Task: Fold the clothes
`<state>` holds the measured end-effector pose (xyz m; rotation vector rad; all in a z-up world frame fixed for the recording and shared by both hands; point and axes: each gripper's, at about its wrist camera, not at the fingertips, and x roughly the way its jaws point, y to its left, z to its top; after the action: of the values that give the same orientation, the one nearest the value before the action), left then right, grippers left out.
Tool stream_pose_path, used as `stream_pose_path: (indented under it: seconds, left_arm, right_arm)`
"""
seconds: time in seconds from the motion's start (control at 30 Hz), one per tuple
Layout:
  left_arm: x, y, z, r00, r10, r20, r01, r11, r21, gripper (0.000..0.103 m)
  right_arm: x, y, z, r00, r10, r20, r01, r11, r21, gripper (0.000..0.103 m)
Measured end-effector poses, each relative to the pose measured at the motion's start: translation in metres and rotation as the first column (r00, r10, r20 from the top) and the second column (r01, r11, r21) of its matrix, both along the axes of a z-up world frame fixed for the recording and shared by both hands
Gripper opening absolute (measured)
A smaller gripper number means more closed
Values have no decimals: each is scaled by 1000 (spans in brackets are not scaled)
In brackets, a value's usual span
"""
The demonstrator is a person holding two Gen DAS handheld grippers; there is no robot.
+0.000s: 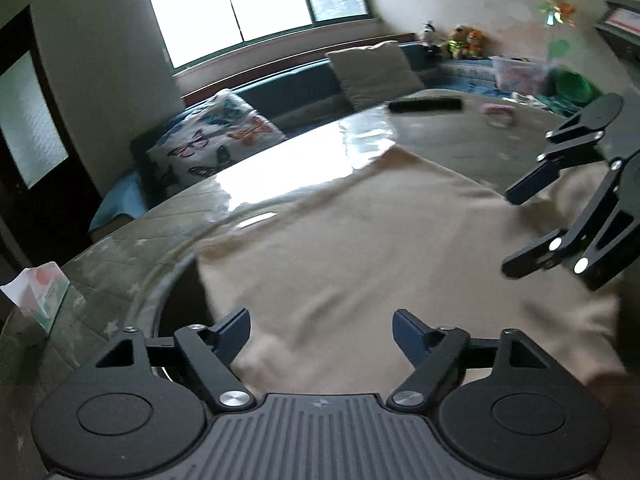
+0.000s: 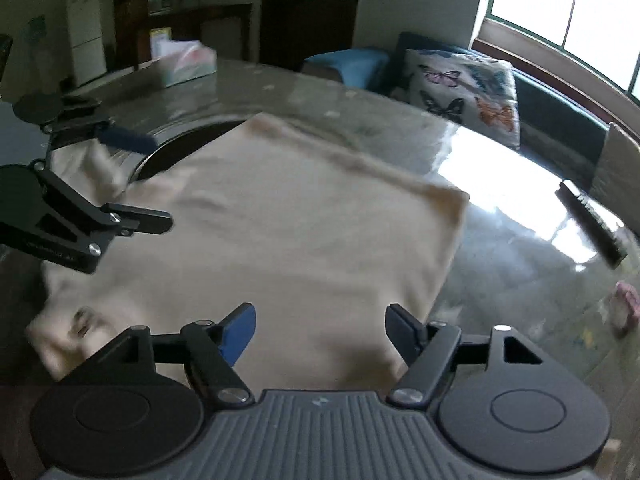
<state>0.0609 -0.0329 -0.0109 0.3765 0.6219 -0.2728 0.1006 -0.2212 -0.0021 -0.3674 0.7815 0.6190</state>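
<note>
Left wrist view: the left gripper occupies the lower centre of the frame with its jaws spread wide and nothing between them. A beige garment lies spread flat on the glass-topped table, filling the middle of the frame, with its near edge directly under the open fingers. The right gripper enters from the right edge of the frame, above the garment's right side; its two fingers stand clearly apart and hold nothing. A dark remote control and a pink object rest on the table in the upper right. A tissue box sits at the left edge. Right wrist view: the right gripper is at lower centre, jaws wide apart and empty, above the garment's near edge. The left gripper appears at the left of the frame, fingers apart, over the garment's left portion. A butterfly-print cushion lies on the bench in the upper right.
</note>
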Motion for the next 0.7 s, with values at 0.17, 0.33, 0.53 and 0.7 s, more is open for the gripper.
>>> stream_pose_path:
  seconds: [0.17, 0.33, 0.53, 0.7]
  left_arm:
    - [-30, -16, -12, 999, -28, 20, 27, 999, 35, 81]
    - [-38, -25, -11, 998, -34, 47, 32, 999, 33, 82]
    - [-36, -35, 0, 996, -31, 85, 30, 1000, 9, 85]
    - [-34, -53, -2, 995, -62, 77, 62, 998, -2, 85]
  right_arm:
    - [-45, -2, -10, 999, 11, 37, -11, 1000, -14, 74]
    - [-81, -12, -12, 996, 8, 92, -6, 1000, -22, 76]
    - [-86, -36, 0, 989, -98, 107, 91, 994, 63, 76]
    - [-83, -47, -12, 984, -160, 71, 157, 986, 56, 76]
